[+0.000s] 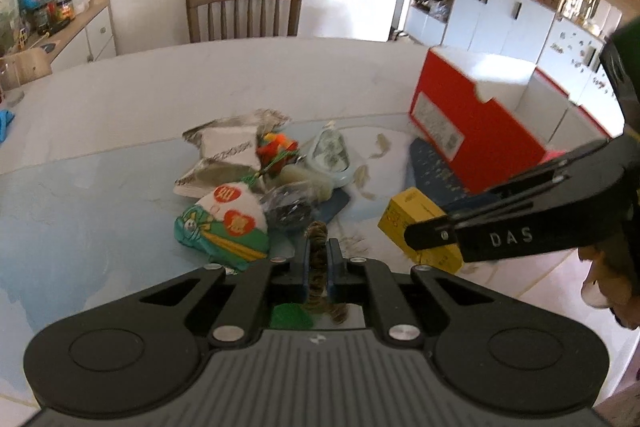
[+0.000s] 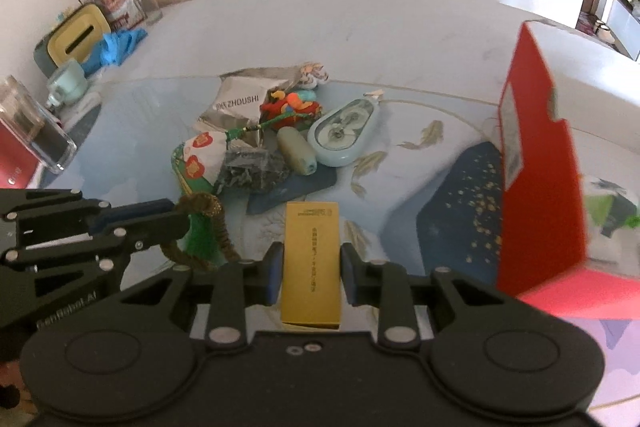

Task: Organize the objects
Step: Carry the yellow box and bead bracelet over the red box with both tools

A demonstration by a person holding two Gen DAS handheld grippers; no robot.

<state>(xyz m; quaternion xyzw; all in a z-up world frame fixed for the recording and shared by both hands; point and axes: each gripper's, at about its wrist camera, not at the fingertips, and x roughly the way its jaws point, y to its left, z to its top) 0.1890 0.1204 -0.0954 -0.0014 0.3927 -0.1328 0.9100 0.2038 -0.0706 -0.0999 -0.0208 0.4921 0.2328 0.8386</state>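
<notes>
Right wrist view: the right gripper (image 2: 310, 279) clamps the yellow box (image 2: 311, 263) just left of the red box (image 2: 540, 163); the left gripper (image 1: 318, 263) pinches a braided cord (image 1: 317, 267). Carry both level into the red box, clearing its wall, before letting go.

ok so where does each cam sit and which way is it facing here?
Left wrist: on the left gripper, looking down its fingers across the table toward the chair; fingers shut on a braided cord; right gripper enters from the right.
Right wrist: on the right gripper, same heading; fingers shut on a yellow box; left gripper enters from the left.
Shared: chair, red box, clutter pile, both held items.
</notes>
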